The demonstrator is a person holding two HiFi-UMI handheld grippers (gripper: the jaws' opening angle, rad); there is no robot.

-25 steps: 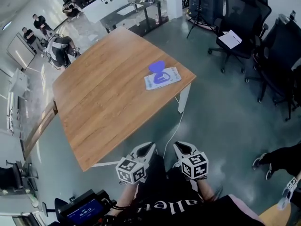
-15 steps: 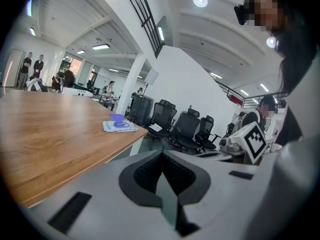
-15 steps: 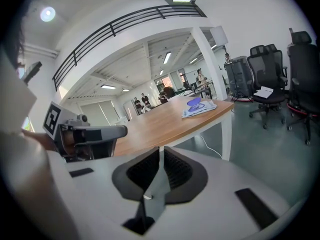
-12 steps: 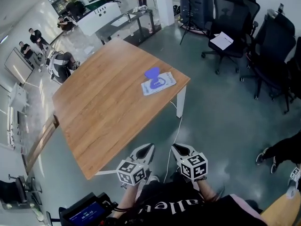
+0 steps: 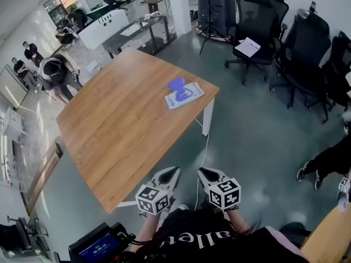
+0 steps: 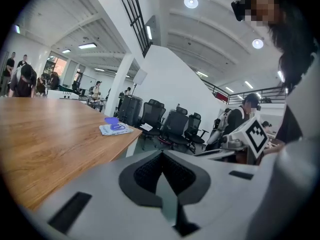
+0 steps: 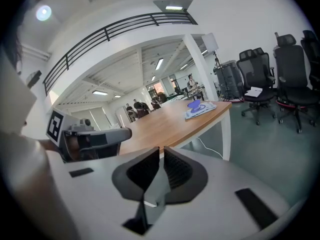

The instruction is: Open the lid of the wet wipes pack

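Open office, grey floor (image 5: 258, 147), wooden table (image 5: 109, 141), black office chairs (image 5: 258, 21) beyond it. Both tools are held off the table's near edge: the left gripper (image 5: 173, 172) has its jaws pressed together on nothing, and the right gripper (image 5: 203, 172) shows a narrow slit between its jaws, also empty. The wet wipes pack (image 5: 185, 95) lies well ahead of both grippers, at the table's far corner, with its blue lid (image 5: 176, 83) flipped up.
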